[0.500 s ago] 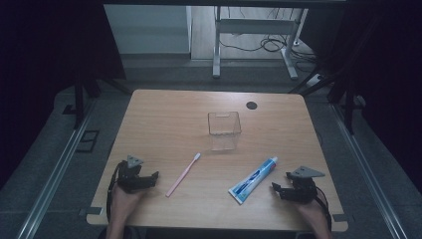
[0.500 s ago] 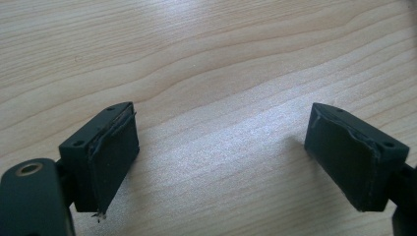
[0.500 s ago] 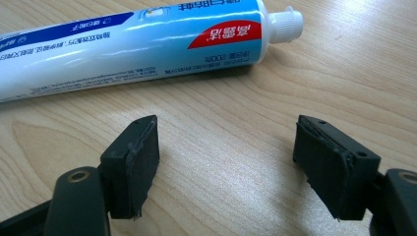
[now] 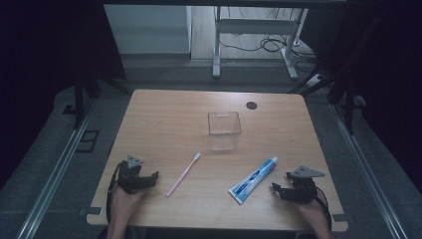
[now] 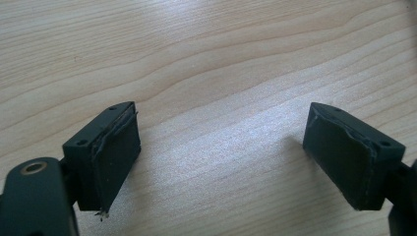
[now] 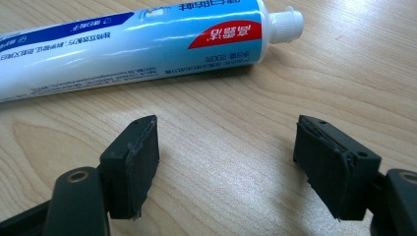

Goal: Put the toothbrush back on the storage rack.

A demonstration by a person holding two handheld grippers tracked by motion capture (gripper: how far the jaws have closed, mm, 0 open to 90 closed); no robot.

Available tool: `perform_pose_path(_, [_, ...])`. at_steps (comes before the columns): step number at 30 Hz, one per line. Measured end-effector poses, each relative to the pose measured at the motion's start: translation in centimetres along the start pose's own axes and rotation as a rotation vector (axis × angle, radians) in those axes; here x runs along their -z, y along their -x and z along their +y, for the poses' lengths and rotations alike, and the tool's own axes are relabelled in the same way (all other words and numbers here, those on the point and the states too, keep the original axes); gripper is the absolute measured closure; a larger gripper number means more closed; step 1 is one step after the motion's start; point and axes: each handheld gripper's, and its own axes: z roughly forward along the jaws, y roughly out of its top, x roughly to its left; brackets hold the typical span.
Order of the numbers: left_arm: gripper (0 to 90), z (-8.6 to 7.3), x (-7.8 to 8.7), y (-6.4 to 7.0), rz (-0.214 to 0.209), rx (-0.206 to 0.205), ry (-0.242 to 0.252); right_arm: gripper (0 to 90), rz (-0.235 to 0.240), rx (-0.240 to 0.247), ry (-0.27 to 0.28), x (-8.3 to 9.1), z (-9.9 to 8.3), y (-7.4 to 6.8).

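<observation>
A blue and white toothpaste tube (image 4: 253,179) lies slantwise on the wooden table (image 4: 169,119), cap toward the far side. Just right of it rests my right gripper (image 4: 276,191), open, jaws aimed at the tube; in the right gripper view the tube (image 6: 142,42) lies beyond the right gripper (image 6: 223,162), untouched. A pink toothbrush (image 4: 183,175) with a white head lies left of centre. My left gripper (image 4: 152,178) rests open at the near left, pointing toward the toothbrush. In the left gripper view the left gripper (image 5: 221,157) has bare wood between its jaws.
A clear plastic square container (image 4: 224,130) stands upright past the middle of the table. A dark round grommet (image 4: 251,105) sits near the far right edge. A person's hands hold both grippers at the table's near edge. Dark floor and metal rails surround the table.
</observation>
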Motion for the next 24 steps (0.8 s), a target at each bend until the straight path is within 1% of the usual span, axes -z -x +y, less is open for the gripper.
perform_pose_path(17, [15.5, -0.04, 0.04, 0.18, 0.008, 0.010, 0.006, 25.5, 0.000, 0.000, 0.000, 0.00, 0.00, 0.01])
perform_pose_path(22, [21.6, 0.15, 0.24, 0.38, -0.004, -0.007, -0.007, 25.6, 0.001, -0.001, 0.000, 0.00, 0.00, 0.01])
perform_pose_path(24, [24.1, 0.24, 0.32, 0.60, 0.000, -0.018, -0.010, 25.5, 0.001, -0.001, 0.000, 0.00, 0.00, 0.01])
